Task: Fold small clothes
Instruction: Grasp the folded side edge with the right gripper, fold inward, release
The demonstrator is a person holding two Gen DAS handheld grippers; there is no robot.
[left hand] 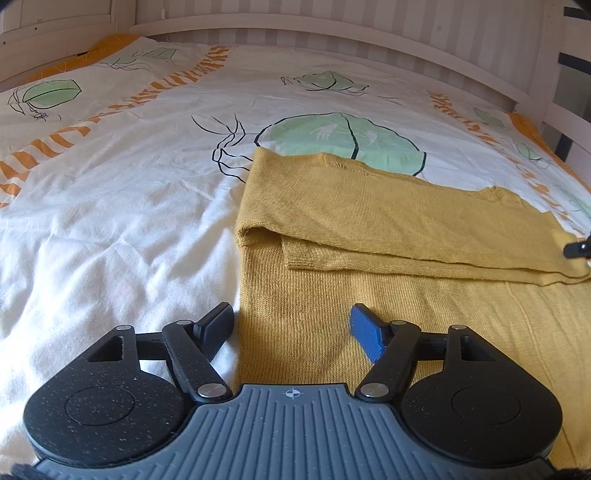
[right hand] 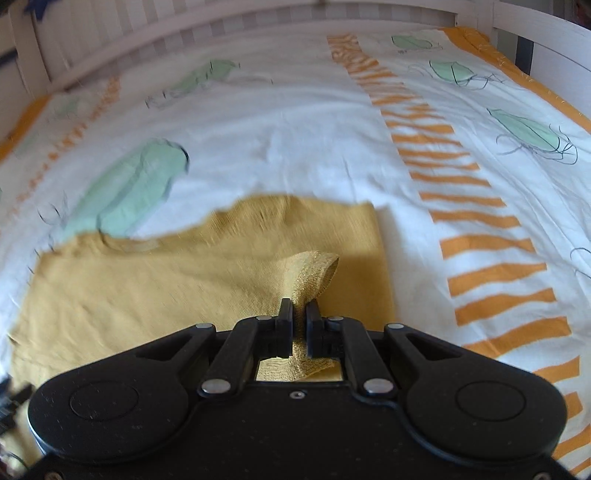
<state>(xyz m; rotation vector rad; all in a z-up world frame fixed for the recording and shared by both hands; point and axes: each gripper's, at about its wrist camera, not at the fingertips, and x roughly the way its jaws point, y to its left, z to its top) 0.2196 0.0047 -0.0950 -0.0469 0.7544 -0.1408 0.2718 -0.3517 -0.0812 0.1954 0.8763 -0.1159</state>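
A mustard-yellow knit garment (left hand: 388, 236) lies flat on the bed, with one part folded across its upper half. My left gripper (left hand: 291, 325) is open and empty, low over the garment's left edge, one finger over the sheet and one over the knit. My right gripper (right hand: 299, 321) is shut on a glittery cuff or hem (right hand: 314, 273) of the same garment (right hand: 147, 295) and holds it lifted above the flat part. The right gripper's tip (left hand: 578, 249) peeks in at the right edge of the left wrist view.
The bed has a white cover (left hand: 110, 221) printed with green leaves and orange stripes. A white slatted bed frame (left hand: 332, 33) runs along the far side, and it also shows in the right wrist view (right hand: 184, 29).
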